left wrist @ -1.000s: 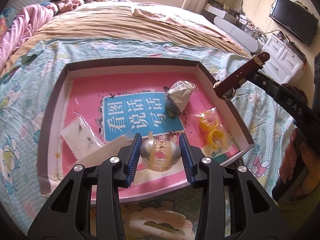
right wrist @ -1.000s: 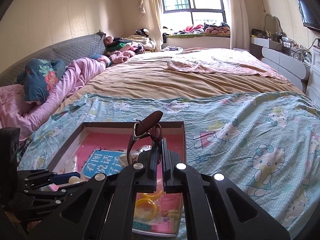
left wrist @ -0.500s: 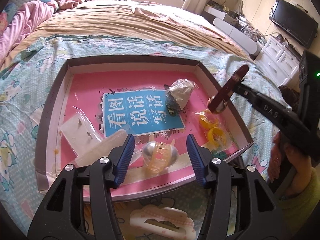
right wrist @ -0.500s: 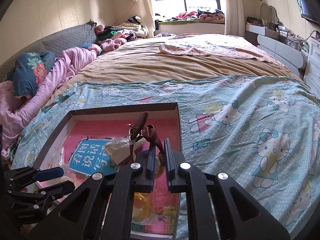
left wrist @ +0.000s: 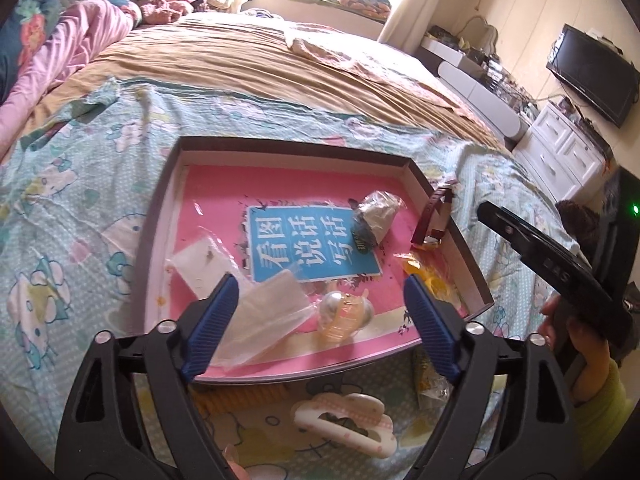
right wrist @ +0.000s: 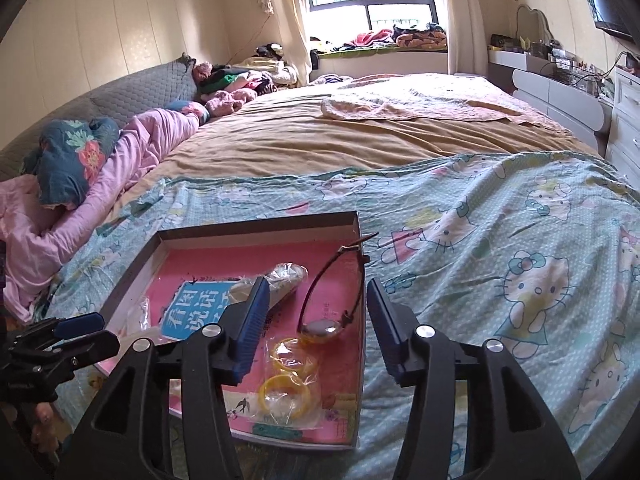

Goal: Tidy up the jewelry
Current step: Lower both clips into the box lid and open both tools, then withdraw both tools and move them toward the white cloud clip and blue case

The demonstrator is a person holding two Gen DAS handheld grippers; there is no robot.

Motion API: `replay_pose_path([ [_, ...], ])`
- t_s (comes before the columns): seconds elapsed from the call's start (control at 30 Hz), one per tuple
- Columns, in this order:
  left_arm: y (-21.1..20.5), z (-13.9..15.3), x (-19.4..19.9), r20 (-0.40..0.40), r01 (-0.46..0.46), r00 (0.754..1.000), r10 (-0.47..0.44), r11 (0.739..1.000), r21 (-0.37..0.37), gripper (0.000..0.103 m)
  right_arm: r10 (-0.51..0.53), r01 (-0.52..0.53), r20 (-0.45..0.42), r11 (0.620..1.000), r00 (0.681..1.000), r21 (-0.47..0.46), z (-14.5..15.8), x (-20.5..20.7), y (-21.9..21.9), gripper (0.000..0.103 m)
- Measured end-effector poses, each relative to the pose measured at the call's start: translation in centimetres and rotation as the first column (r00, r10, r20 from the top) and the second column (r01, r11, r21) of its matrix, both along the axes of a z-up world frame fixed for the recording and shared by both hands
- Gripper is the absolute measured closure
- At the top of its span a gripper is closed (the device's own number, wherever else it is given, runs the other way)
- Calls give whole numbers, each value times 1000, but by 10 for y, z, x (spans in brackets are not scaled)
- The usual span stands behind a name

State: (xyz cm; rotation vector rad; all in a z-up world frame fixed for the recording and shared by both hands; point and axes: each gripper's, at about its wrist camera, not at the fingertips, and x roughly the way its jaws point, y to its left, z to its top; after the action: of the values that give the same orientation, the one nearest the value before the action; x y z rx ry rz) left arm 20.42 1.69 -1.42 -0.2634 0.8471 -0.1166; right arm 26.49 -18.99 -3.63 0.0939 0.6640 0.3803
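Left gripper (left wrist: 320, 304): jaws opening, wide apart, nothing pressed between the blue pads; hovering over the near edge of the tray.
Right gripper (right wrist: 314, 320): jaws opening, pads clear of the watch, which lies ahead in the gap between them.
Tray (left wrist: 288, 148): shallow dark-rimmed box on the cartoon-cat bedsheet (right wrist: 500, 240), pink book cover with a blue title panel as its floor.
Hair clip (left wrist: 346, 312): translucent yellow with a pearly dome, lying in the tray near its near edge, between the left jaws yet untouched.
Watch (right wrist: 320, 326): dark red strap, round face down on the tray floor at the right side, strap arching up and leaning against the right wall.
Yellow rings (right wrist: 284, 384): two, in clear wrap, near right corner of the tray.
Crumpled clear bag (left wrist: 378, 212): right of centre, far of the rings.
Flat clear packets (left wrist: 256, 312): left part of the tray, one partly behind the left pad.
White-and-pink hair claw (left wrist: 344, 424): outside the tray, on the sheet just near of its near wall.
Person's hand (left wrist: 568, 332): far right in the left view, holding the right tool.
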Motion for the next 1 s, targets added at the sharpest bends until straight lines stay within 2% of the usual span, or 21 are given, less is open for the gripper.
replay_pose_path([
  [0.13,9,8,-5,12,-28,1000,28,1000,0,14,4,-5,19,1000,1000,16,10,-13,-6,44],
  [0.37,21,20,-17,37,-56,998,56,998,-11,10,21,-22,32,999,999,33,21,-33,-13,41],
  [1.0,38,35,-44,60,-93,994,92,996,9,10,104,-105,28,994,994,31,28,-76,-8,41],
])
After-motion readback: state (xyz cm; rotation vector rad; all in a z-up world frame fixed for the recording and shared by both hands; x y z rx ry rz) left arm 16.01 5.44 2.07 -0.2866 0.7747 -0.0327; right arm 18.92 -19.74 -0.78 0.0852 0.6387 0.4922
